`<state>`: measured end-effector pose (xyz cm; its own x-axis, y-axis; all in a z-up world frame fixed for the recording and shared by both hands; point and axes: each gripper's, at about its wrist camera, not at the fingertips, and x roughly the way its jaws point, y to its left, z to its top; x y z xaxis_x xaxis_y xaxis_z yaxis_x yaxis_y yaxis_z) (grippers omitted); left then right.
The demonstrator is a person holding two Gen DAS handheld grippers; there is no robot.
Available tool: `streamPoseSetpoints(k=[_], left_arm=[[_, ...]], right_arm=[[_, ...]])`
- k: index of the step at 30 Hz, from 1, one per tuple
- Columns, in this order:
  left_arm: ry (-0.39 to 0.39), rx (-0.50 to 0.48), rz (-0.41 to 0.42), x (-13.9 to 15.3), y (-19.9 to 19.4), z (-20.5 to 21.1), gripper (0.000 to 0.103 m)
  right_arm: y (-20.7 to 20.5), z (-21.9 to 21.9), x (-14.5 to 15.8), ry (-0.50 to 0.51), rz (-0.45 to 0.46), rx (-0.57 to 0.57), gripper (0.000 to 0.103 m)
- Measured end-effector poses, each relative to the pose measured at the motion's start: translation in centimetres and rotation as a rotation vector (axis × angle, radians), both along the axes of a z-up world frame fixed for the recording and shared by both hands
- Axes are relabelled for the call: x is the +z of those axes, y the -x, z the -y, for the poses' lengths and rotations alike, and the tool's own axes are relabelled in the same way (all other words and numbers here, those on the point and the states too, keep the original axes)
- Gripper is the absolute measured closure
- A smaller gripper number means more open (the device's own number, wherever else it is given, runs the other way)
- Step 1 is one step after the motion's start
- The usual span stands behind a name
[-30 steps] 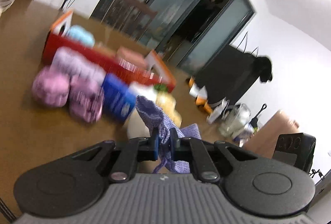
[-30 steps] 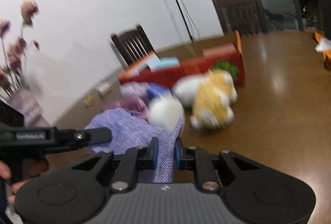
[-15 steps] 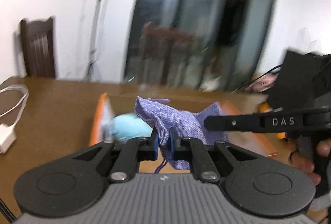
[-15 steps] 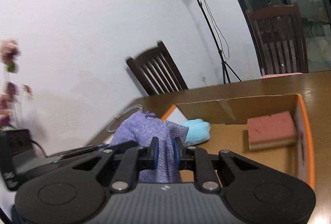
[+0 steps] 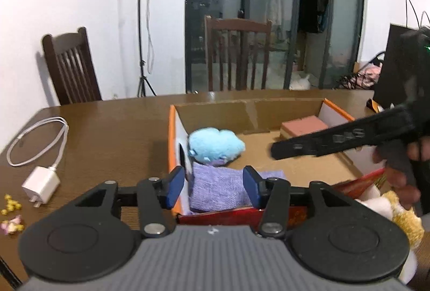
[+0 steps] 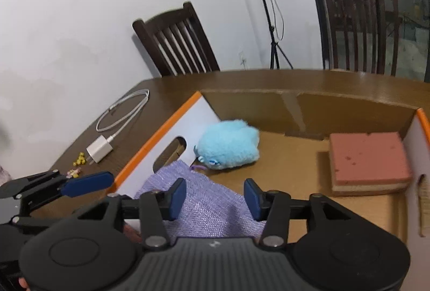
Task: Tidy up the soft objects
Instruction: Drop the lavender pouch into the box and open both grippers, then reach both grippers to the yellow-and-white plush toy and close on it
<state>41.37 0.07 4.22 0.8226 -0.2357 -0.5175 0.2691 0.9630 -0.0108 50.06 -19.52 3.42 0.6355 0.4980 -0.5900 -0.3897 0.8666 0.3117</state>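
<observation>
We have just spread both the left gripper (image 5: 214, 189) and right gripper (image 6: 215, 198); the purple cloth (image 6: 204, 199), released, lies in the box (image 6: 158, 135), at the blue plush's (image 6: 228, 144) seven o'clock.

The left gripper (image 5: 214, 190) is pointed forward and tilted downward. Its jaws have just been opening and are now held apart, with nothing pressed by the blue fingers (image 5: 174, 190). The right gripper (image 6: 215, 199) is angled downward likewise; its jaws have also just been opening, and a clear gap is seen between its fingers (image 6: 252, 199), with no pad pressed on anything. In the left wrist view, the right gripper's black body is seen at the right edge, blurred, gripped by a hand (image 5: 403, 170). In the right wrist view, the left gripper is seen low at the left edge, just beside the right one.
</observation>
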Motion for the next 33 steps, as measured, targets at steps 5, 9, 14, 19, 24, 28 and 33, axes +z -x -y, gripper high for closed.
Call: streamPoseSetpoints(k=[5,9,14,19,24,28,33], left_arm=[[0.005,-0.006,0.068,2.6,4.3,-0.6,0.045],[0.049,-0.002,0.131,2.9,9.4,-1.0,0.022],[0.048,0.019,0.157,1.3,15.1,-0.8,0.012],[0.105,0.052,0.165,-0.8,19.4,-1.9,0.003],[0.072,0.083,0.081,-3.1,21.0,-1.5,0.003],[0.043,0.097,0.054,-3.9,21.1,-1.0,0.003],[0.019,0.088,0.045,-4.2,20.3,-0.2,0.003]], right_arm=[[4.8,3.0,3.3,0.034,0.095,-0.03,0.04],[11.0,5.7,4.7,0.061,0.192,-0.065,0.032],[20.6,7.1,3.3,0.174,0.382,-0.157,0.022],[27.6,7.5,-0.4,0.184,0.409,-0.17,0.021],[30.3,7.1,-3.9,0.147,0.333,-0.182,0.021],[30.9,6.8,-5.6,0.115,0.304,-0.186,0.021],[31.2,6.5,-6.3,0.081,0.297,-0.173,0.021]])
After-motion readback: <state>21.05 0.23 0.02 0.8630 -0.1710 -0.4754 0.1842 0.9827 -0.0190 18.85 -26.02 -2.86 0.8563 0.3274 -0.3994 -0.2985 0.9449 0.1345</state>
